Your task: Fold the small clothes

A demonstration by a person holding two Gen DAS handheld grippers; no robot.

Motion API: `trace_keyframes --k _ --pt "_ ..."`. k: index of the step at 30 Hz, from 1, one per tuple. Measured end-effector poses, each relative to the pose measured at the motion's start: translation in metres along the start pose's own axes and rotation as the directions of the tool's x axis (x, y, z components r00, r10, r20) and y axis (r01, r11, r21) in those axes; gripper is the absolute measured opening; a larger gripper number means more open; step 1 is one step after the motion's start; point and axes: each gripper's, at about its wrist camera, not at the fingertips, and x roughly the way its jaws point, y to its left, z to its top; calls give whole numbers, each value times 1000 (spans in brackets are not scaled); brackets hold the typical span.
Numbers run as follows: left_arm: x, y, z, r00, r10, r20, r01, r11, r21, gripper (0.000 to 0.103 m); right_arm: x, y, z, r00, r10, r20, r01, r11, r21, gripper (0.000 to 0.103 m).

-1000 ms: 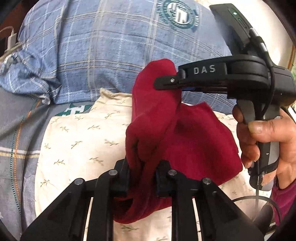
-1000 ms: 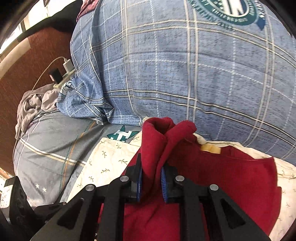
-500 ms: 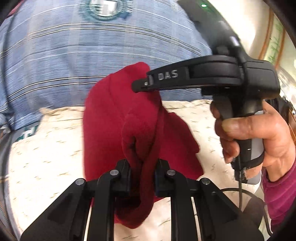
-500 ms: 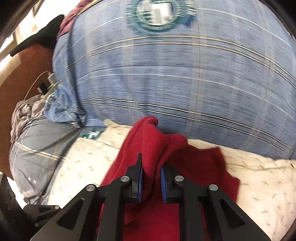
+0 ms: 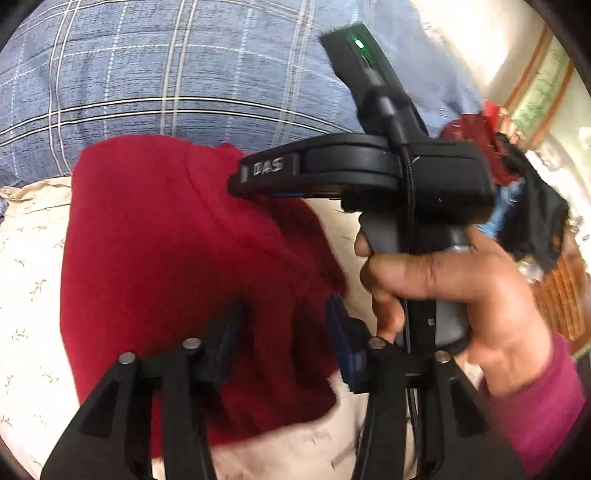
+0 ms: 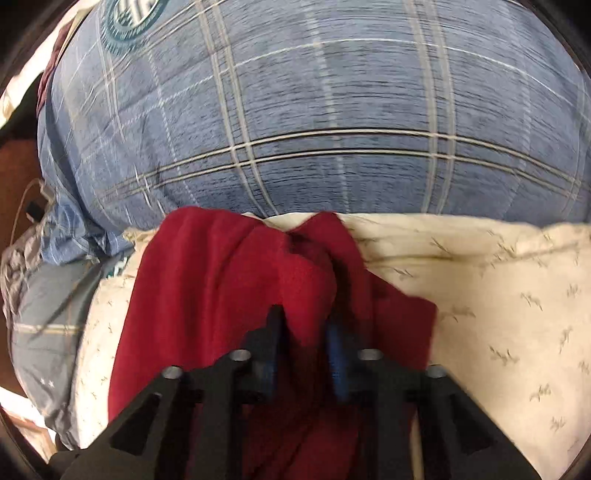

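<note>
Red garment [image 5: 177, 258]: a small dark red fleece piece lying on the cream sheet, filling the centre and left of my left wrist view; in my right wrist view it runs from the middle down to the bottom edge.
My left gripper [image 5: 282, 332]: at the bottom centre of its own view, jaws parted and just opened; the red cloth lies between the blue pads, which no longer press on it.
My right gripper [image 6: 304, 332]: at the bottom centre of its own view, jaws just opened too; a raised fold of red cloth stands between the pads, not visibly squeezed.
My right hand [image 5: 454, 291]: right of the left wrist view, wrapped round the black handle of the right gripper, with a magenta sleeve [image 5: 546, 402] at the lower right.
Writing: "DAS" in pale raised letters on the side of the right gripper's finger [image 5: 267, 170], centre of the left wrist view.
Light: a small green lamp [image 5: 357, 43] glows on the device at the top.
Cream sheet [image 6: 498, 295]: printed with small sprigs, under the garment.
Blue plaid quilt [image 6: 314, 110]: fills the upper half; a round teal emblem [image 6: 129, 18] at the upper left is too blurred to read.
</note>
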Motion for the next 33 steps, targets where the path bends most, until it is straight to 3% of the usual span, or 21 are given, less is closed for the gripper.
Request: trace_keyframes --k 1,2,4,8,13,15,17,20,25,29,33 --pt "-11 0 -4 1000 1 3 -1 1000 20 45 -8 -2 -3 1000 5 5 -5 1000 13 39" --pt "-25 0 -8 1000 11 24 -12 999 46 48 -17 -5 -7 1000 23 14 -23 999 26 52" --pt "-50 5 -17 996 55 72 -61 995 78 58 -40 -6 -19 995 89 46 -92 994 56 68" --pt "-79 29 -31 976 167 137 -178 981 71 58 -65 4 -49 979 188 78 -192 980 48 82" --pt "-81 58 -43 976 192 102 -189 981 -41 58 -37 22 -65 977 213 -8 -211 974 77 82" --pt "-81 63 -45 976 194 103 -188 980 -60 58 -19 21 -70 981 194 -27 -190 975 112 73" --pt "-82 62 -48 975 199 102 -193 979 -66 58 -16 20 -72 982 189 3 -188 974 127 22" --pt "-84 63 -45 970 220 105 -213 975 -68 58 -36 25 -68 986 159 55 -162 985 61 20" --pt "-66 60 -37 966 237 100 -230 970 -75 58 -67 31 -69 992 7 126 3 997 -75 19" --pt "-38 63 -38 967 252 34 -249 965 -78 58 -36 8 -75 999 18 42 -18 1000 9 24" --pt "-41 61 -35 961 272 43 -269 962 -51 58 -51 -5 -74 995 47 86 -54 995 86 41"
